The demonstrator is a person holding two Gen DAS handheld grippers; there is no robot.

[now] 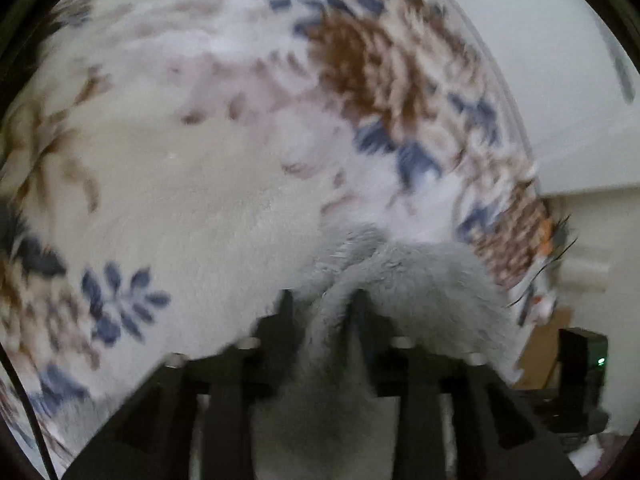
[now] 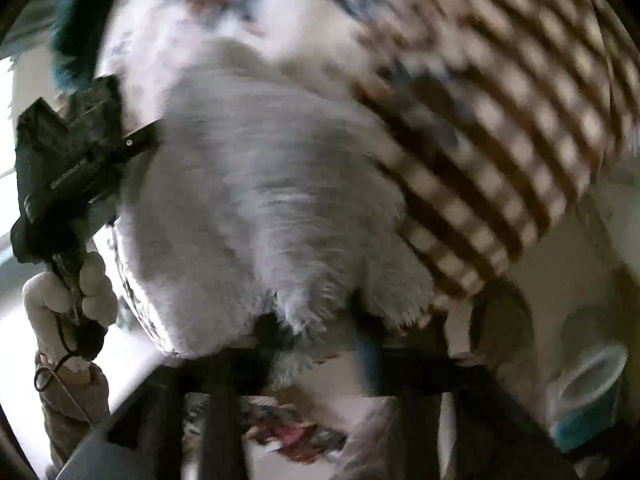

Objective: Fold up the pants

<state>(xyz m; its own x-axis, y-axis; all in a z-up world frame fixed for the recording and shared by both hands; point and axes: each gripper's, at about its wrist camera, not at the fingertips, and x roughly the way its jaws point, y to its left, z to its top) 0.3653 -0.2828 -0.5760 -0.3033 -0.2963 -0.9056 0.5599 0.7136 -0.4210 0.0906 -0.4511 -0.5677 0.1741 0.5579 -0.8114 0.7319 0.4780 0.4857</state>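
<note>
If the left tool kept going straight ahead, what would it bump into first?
Most likely the fuzzy grey pants the left tool already pinches; the fabric bunches right ahead of its tips. Beyond that lies the flowered blanket. The picture is blurry, so depth is uncertain.

pale grey fuzzy pants [image 2: 260, 208], cream blanket [image 1: 192, 184] with blue-brown florals

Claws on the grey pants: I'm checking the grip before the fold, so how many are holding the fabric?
2. The left claw pinches a bunched edge of the grey pants; the right claw clamps another fuzzy edge. Motion blur hides the contact detail.
</note>
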